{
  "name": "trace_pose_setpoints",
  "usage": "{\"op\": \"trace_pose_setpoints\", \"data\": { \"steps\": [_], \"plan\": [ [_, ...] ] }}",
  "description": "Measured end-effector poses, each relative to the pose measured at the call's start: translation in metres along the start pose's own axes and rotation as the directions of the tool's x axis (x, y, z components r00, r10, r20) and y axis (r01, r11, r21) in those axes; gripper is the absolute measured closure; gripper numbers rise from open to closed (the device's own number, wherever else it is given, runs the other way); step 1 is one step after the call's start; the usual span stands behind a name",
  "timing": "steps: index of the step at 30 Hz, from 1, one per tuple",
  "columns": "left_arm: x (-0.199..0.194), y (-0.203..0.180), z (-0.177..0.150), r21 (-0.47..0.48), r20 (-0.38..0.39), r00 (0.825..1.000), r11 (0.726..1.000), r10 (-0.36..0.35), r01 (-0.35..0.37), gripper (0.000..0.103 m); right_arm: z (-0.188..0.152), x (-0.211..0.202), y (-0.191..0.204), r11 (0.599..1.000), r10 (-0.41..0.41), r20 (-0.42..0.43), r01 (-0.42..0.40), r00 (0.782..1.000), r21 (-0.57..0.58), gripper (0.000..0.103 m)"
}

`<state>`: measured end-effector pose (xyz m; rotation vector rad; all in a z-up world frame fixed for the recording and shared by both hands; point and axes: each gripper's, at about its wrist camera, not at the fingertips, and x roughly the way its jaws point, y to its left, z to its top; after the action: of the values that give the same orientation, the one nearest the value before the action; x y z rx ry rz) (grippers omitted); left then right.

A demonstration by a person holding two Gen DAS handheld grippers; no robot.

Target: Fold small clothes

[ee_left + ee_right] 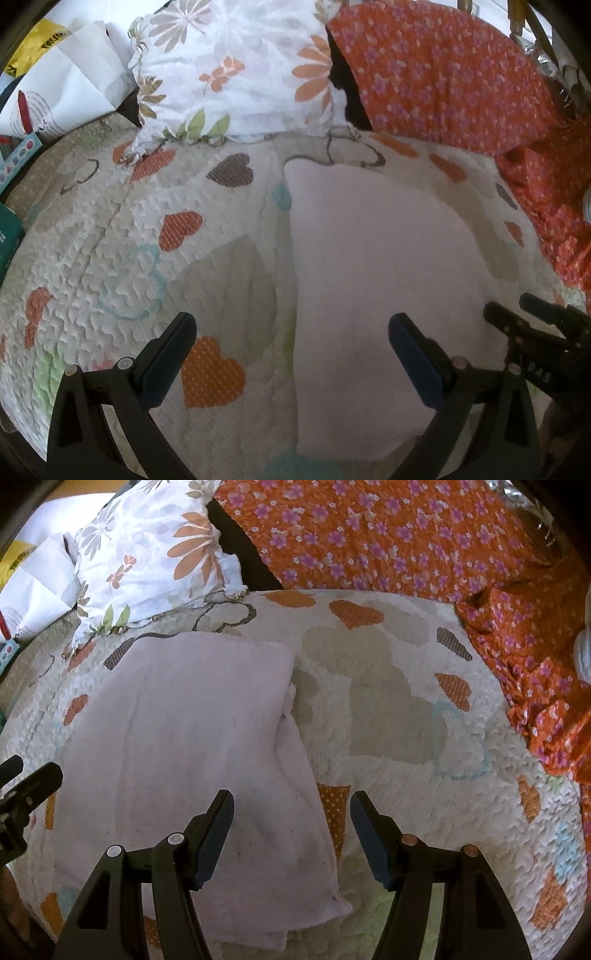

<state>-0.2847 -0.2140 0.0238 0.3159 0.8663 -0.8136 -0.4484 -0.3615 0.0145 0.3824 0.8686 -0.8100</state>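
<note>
A pale pink garment [369,280] lies flat on a quilted bedspread with heart prints [110,240]; it looks folded, with a second layer showing along its right edge [295,760]. My left gripper [291,325] hovers open above the garment's left edge, nothing between its fingers. My right gripper [291,805] is open too, astride the garment's right edge near the front corner, holding nothing. The right gripper's fingers [532,317] show at the right edge of the left wrist view. The left gripper's fingers [33,782] show at the left edge of the right wrist view.
A white floral pillow [236,70] and an orange floral pillow [443,81] lean at the back of the bed. Orange floral fabric [546,701] is bunched at the right. White paper bags [62,88] and a teal box [9,236] stand at the left.
</note>
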Motion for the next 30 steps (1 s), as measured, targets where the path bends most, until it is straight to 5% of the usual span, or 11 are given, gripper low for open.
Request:
{"op": "trace_pose_setpoints", "data": {
  "steps": [30],
  "plan": [
    [0.0101, 0.0043, -0.006, -0.011, -0.068, 0.997, 1.0, -0.026, 0.026, 0.0, -0.0015, 0.0005, 0.0052, 0.999, -0.037, -0.005, 0.037, 0.999, -0.032, 0.03]
  ]
}}
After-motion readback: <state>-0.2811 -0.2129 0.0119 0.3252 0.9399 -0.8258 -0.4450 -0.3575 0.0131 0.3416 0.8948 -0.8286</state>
